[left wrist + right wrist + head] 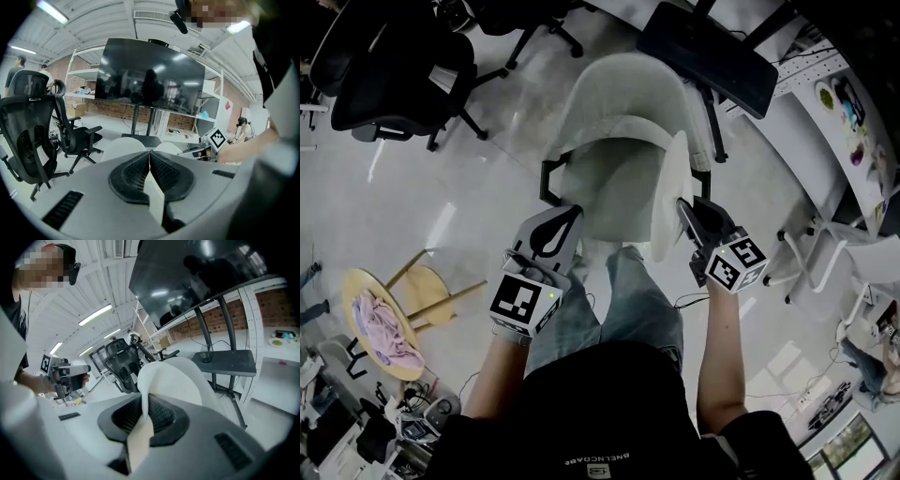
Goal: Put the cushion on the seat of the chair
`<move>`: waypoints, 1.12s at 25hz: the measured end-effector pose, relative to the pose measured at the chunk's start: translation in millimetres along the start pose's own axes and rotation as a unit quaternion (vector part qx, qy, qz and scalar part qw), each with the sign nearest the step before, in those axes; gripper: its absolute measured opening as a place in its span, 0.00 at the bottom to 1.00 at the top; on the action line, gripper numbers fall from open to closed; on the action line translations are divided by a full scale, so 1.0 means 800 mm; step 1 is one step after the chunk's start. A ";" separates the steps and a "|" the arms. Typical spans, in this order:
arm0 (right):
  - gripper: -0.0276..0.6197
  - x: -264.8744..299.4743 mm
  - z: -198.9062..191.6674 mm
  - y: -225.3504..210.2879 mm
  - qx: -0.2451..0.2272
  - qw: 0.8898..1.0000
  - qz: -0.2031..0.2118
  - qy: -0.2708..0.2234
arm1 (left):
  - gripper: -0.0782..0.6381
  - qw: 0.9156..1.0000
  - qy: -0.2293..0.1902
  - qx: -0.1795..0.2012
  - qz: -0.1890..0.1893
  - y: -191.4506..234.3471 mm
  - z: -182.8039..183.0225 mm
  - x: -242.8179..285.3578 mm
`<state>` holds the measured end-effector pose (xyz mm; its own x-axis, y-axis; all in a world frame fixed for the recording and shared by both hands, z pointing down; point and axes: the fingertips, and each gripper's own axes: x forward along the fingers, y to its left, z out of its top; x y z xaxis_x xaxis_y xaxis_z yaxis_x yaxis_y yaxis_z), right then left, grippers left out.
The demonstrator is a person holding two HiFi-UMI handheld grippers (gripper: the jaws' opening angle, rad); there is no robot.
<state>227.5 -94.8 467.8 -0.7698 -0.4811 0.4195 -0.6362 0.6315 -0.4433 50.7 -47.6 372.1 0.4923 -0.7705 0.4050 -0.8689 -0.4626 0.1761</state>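
A white chair (614, 183) with a curved back stands right in front of my knees, its seat bare. My right gripper (684, 208) is shut on the rim of the round white cushion (668, 192), which stands on edge over the seat's right side. In the right gripper view the cushion (164, 376) rises from between the pinched pads of the right gripper (146, 403). My left gripper (565, 225) hovers at the seat's front left corner, shut with nothing in it. In the left gripper view the left gripper (150, 159) has its pads pressed together.
Black office chairs (394, 75) stand at the back left. A dark stand base (708, 52) sits behind the white chair. A wooden stool (384, 323) with a pink cloth is on the floor to the left. White tables (853, 122) line the right side.
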 end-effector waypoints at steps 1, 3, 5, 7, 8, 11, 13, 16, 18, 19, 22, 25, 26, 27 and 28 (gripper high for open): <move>0.11 0.001 -0.008 -0.004 0.002 1.000 -0.005 0.009 | 0.12 1.000 0.003 -0.001 0.000 0.001 -0.004 0.001; 0.11 0.003 -0.025 -0.014 0.006 0.999 -0.016 0.028 | 0.12 1.000 0.008 -0.004 -0.001 0.004 -0.012 0.002; 0.11 0.004 -0.039 -0.024 0.011 0.999 -0.026 0.041 | 0.13 1.000 0.016 -0.007 -0.001 0.007 -0.021 0.002; 0.11 0.002 -0.043 -0.032 0.023 0.998 -0.035 0.038 | 0.12 1.000 0.022 -0.012 -0.001 0.010 -0.028 0.003; 0.11 0.000 -0.041 -0.036 0.029 0.998 -0.041 0.032 | 0.13 1.000 0.023 -0.014 -0.002 0.012 -0.032 0.004; 0.11 -0.003 -0.036 -0.045 0.031 0.997 -0.065 0.028 | 0.13 0.999 0.026 -0.019 -0.005 0.016 -0.039 0.005; 0.11 -0.008 -0.034 -0.047 0.028 0.996 -0.075 0.034 | 0.13 0.999 0.025 -0.022 -0.009 0.016 -0.040 0.007; 0.11 -0.016 -0.032 -0.045 0.017 0.996 -0.081 0.044 | 0.12 0.999 0.025 -0.021 -0.019 0.014 -0.039 0.009; 0.11 -0.020 -0.032 -0.043 0.008 0.995 -0.087 0.051 | 0.12 0.999 0.021 -0.020 -0.025 0.012 -0.036 0.009; 0.11 -0.022 -0.033 -0.043 0.006 0.994 -0.091 0.054 | 0.13 0.999 0.023 -0.020 -0.028 0.011 -0.037 0.009; 0.11 -0.030 -0.032 -0.045 0.002 0.993 -0.105 0.059 | 0.12 0.999 0.031 -0.020 -0.039 0.007 -0.037 0.007; 0.11 -0.030 -0.032 -0.049 -0.006 0.991 -0.115 0.068 | 0.13 0.998 0.032 -0.020 -0.042 0.006 -0.037 0.005; 0.11 -0.029 -0.034 -0.051 -0.010 0.990 -0.118 0.072 | 0.13 0.998 0.033 -0.021 -0.041 0.007 -0.039 0.005; 0.11 -0.028 -0.036 -0.053 -0.015 0.990 -0.121 0.078 | 0.13 0.998 0.032 -0.023 -0.040 0.007 -0.041 0.004; 0.11 -0.026 -0.038 -0.055 -0.018 0.989 -0.124 0.084 | 0.13 0.998 0.031 -0.025 -0.039 0.006 -0.042 0.003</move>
<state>273.4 -94.2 502.5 -0.5690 -0.5179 0.6388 -0.7997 0.5296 -0.2830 45.9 -37.3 404.0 0.5555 -0.7041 0.4422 -0.8305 -0.4961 0.2533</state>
